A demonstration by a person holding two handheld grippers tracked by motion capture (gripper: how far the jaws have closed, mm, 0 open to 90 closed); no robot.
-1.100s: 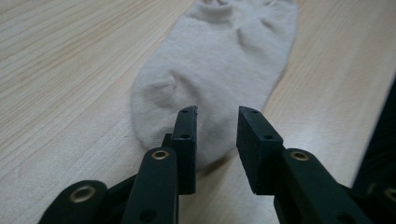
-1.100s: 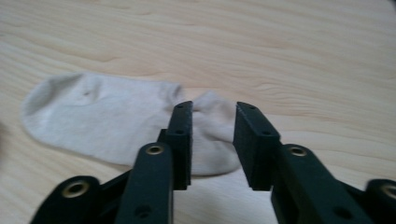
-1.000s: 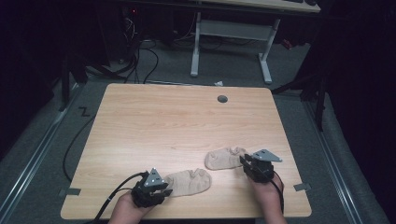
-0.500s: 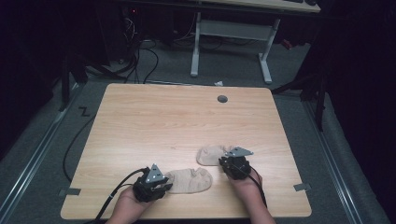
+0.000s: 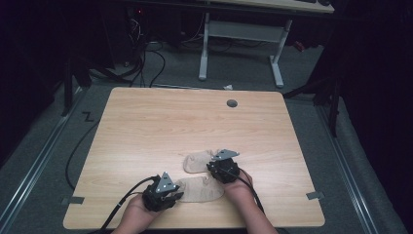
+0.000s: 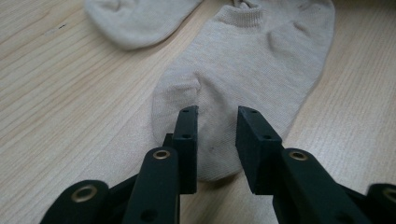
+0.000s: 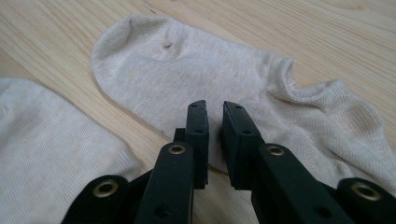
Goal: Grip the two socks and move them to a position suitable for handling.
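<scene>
Two beige ankle socks lie on the wooden table (image 5: 170,122) near its front edge. The near sock (image 5: 202,189) (image 6: 261,60) lies flat, and my left gripper (image 5: 175,195) (image 6: 215,116) stands over its end with jaws apart, open, the fabric flat beneath them. The far sock (image 5: 196,162) (image 7: 187,65) lies just behind it. My right gripper (image 5: 210,166) (image 7: 214,109) is at that sock's edge; its jaws have just been closing and now leave a narrow slit with sock fabric in it. The near sock (image 7: 46,140) also appears at the left of the right gripper view.
A round grommet hole (image 5: 232,103) sits at the table's far right. Tape tabs (image 5: 72,200) (image 5: 314,195) mark the front corners. Behind the table stand a white desk frame (image 5: 243,29) and cables (image 5: 146,58) on the grey floor. Bare wood stretches across the far half.
My right gripper has moved left across the table and the far sock has slid left with it, closer to the near sock. The left gripper and near sock have stayed put.
</scene>
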